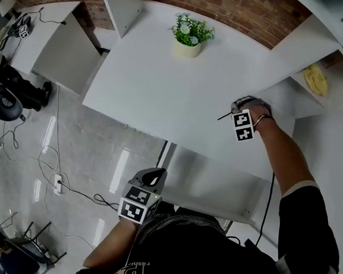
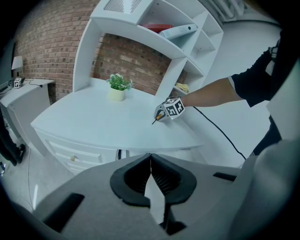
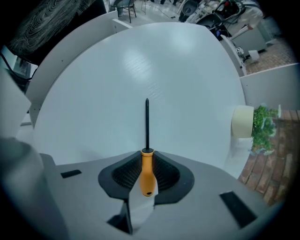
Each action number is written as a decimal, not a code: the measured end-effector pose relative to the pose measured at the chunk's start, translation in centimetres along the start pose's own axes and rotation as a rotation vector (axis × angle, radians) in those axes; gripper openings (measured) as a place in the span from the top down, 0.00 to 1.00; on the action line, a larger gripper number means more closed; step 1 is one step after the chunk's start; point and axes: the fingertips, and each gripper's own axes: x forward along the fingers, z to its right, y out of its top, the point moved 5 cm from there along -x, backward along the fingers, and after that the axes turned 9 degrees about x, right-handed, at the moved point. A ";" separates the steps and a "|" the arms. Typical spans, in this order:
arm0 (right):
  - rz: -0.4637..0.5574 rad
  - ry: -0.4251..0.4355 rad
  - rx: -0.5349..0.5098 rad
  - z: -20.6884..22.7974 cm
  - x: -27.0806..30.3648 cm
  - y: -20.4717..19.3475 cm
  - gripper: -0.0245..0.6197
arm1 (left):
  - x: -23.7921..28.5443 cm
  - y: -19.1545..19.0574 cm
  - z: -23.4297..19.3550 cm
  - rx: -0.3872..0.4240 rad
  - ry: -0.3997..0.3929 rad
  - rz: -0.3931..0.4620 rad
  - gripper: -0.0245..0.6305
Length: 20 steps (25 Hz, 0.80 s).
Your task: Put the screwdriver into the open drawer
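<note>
My right gripper (image 1: 235, 105) is shut on the orange handle of a screwdriver (image 3: 147, 172), over the right part of the white desk top (image 1: 173, 85). The black shaft (image 3: 146, 123) points away along the jaws; in the head view the screwdriver (image 1: 224, 116) sticks out leftward. The left gripper view shows the screwdriver (image 2: 158, 117) tip slanting down close to the desk. Below the desk's front edge the white drawer (image 1: 223, 179) stands open. My left gripper (image 1: 156, 175) hangs by the drawer's left front corner, shut (image 2: 150, 161) with nothing in it.
A small potted plant (image 1: 190, 33) stands at the back of the desk. A white shelf unit rises on the right with a yellow thing (image 1: 315, 79) in one compartment. Closed drawers with a knob (image 2: 72, 158) sit under the desk's left side. Cables (image 1: 56, 180) cross the floor.
</note>
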 end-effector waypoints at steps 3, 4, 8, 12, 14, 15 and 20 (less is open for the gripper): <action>0.017 -0.026 0.054 -0.3 -0.8 0.2 0.85 | 0.0 0.2 0.3 0.001 -0.009 0.005 0.93; 0.026 -0.039 0.070 -0.3 -1.3 0.4 0.85 | 0.0 0.2 0.4 0.001 -0.010 0.007 0.93; 0.073 -0.102 0.156 -0.4 -3.6 0.4 0.85 | 0.0 0.7 1.5 0.018 -0.019 0.011 0.93; 0.142 -0.162 0.307 -0.7 -6.3 -0.6 0.85 | 0.5 1.9 3.0 0.043 -0.034 0.022 0.93; 0.174 -0.186 0.372 -1.3 -7.9 -1.0 0.85 | 0.4 2.3 3.8 0.058 -0.039 0.027 0.93; 0.190 -0.198 0.400 -1.7 -8.8 -1.2 0.85 | 0.3 2.5 4.3 0.067 -0.042 0.029 0.93; 0.305 -0.253 0.567 -3.4 -13.1 -2.1 0.85 | 0.6 3.7 6.4 0.109 -0.054 0.038 0.93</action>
